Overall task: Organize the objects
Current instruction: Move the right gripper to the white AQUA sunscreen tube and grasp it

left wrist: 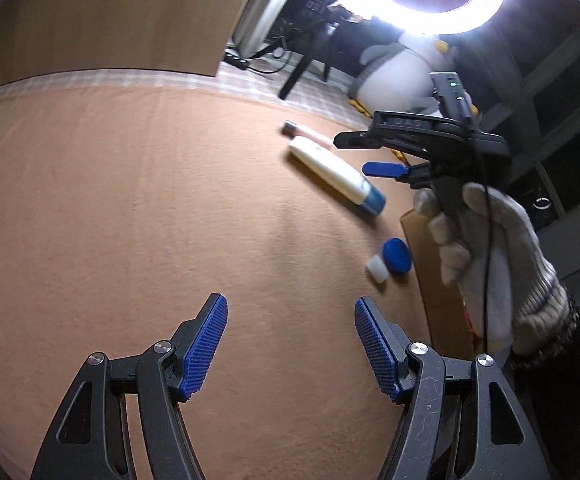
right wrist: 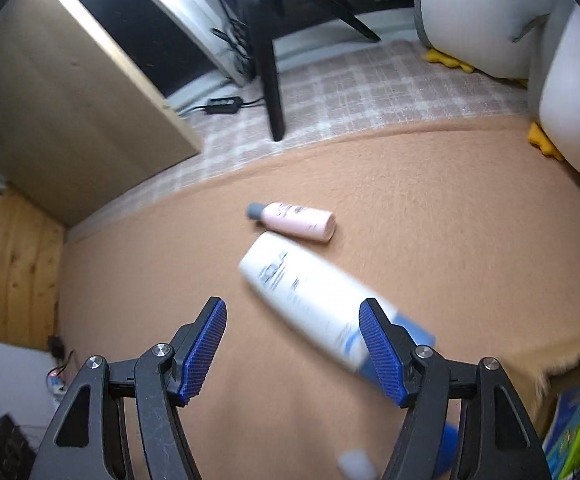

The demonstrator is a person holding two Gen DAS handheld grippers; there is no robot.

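A large white bottle with a blue cap (left wrist: pixel 331 170) (right wrist: pixel 309 296) lies on its side on the tan blanket (left wrist: pixel 150 208). A smaller pink bottle with a grey cap (left wrist: pixel 301 132) (right wrist: pixel 295 220) lies just beyond it. A round blue piece (left wrist: pixel 397 256) and a small white cap (left wrist: pixel 377 270) rest near the blanket's right edge. My left gripper (left wrist: pixel 290 344) is open over bare blanket with nothing between its fingers. My right gripper (right wrist: pixel 293 344) (left wrist: pixel 351 155), in a gloved hand (left wrist: pixel 489 264), hovers open above the white bottle's capped end without gripping it.
An open cardboard box (left wrist: pixel 437 288) (right wrist: pixel 561 408) sits at the blanket's right edge. A white penguin plush (right wrist: pixel 569 100) stands at the back right. A tripod leg (right wrist: pixel 270 80), cables and a ring light (left wrist: pixel 409 0) lie beyond the checked mat. A wooden panel (right wrist: pixel 70 92) stands at the left.
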